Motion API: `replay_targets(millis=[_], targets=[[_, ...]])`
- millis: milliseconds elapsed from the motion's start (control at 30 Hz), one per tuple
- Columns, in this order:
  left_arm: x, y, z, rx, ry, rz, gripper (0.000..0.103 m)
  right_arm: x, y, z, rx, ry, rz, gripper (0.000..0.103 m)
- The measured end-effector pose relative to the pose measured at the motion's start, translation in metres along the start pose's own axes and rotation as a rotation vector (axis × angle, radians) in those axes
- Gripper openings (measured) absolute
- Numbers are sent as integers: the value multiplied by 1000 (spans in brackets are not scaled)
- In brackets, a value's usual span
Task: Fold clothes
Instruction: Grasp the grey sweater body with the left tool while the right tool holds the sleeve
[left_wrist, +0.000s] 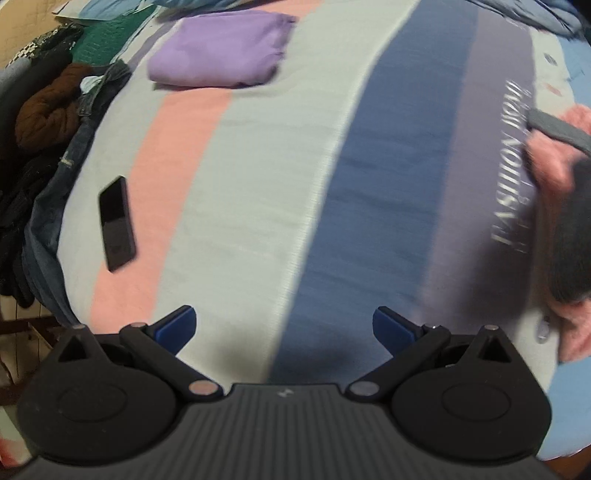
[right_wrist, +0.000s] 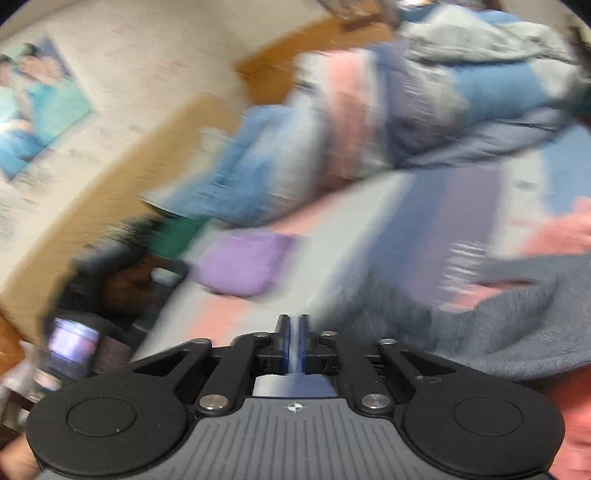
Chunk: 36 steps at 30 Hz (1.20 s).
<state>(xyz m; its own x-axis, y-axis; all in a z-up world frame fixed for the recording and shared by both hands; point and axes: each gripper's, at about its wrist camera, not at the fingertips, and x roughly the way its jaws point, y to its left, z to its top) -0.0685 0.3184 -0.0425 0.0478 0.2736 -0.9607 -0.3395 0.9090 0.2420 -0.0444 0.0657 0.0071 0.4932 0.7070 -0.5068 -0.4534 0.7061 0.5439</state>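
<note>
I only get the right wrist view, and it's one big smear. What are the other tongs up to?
Observer: The left tongs are wide open with nothing between them, pointing down at the striped bedcover.
Operator: Is anything lying on that cover that I'd miss?
Observer: A black phone lies flat on the pink stripe, near the cover's edge.
Operator: What's the white streak on the greyish-purple stripe?
Observer: It's printed lettering; the word FASHION is readable here.
</note>
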Motion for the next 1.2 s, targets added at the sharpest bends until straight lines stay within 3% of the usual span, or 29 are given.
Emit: replay_targets(millis=[67,167,267,300,400,500,600,733,800,867,933,1067,1200], targets=[[5,42,6,-10,-26,13,103,31,43,7,43,-20,138,0],[14,111,13,-48,-52,58,103,89,113,9,-72,10,83,0],[24,167,17,-82,-55,89,103,129,139,3,-18,77,-5,6],[28,177,18,-80,-53,87,103,133,138,-1,2,93,-51,10],[41,198,21,-71,-45,70,103,134,123,-17,19,141,-206,36],[54,178,22,-40,-14,-81,103,114,89,-35,23,199,-387,42],[69,148,27,-34,61,-323,103,84,48,-46,72,231,-537,45],[103,96,44,-99,193,-633,103,40,-2,-47,180,194,-666,54],[125,73,56,-177,270,-764,103,20,-24,-49,227,175,-697,54],[147,51,66,-316,369,-915,103,7,-41,-50,255,170,-712,54],[163,29,71,-465,446,-1015,103,-2,-55,-51,271,165,-720,54],[190,2,76,-693,548,-1016,103,-20,-85,-49,307,163,-729,55],[201,-15,76,-781,629,-899,102,-28,-113,-43,340,157,-734,55]])
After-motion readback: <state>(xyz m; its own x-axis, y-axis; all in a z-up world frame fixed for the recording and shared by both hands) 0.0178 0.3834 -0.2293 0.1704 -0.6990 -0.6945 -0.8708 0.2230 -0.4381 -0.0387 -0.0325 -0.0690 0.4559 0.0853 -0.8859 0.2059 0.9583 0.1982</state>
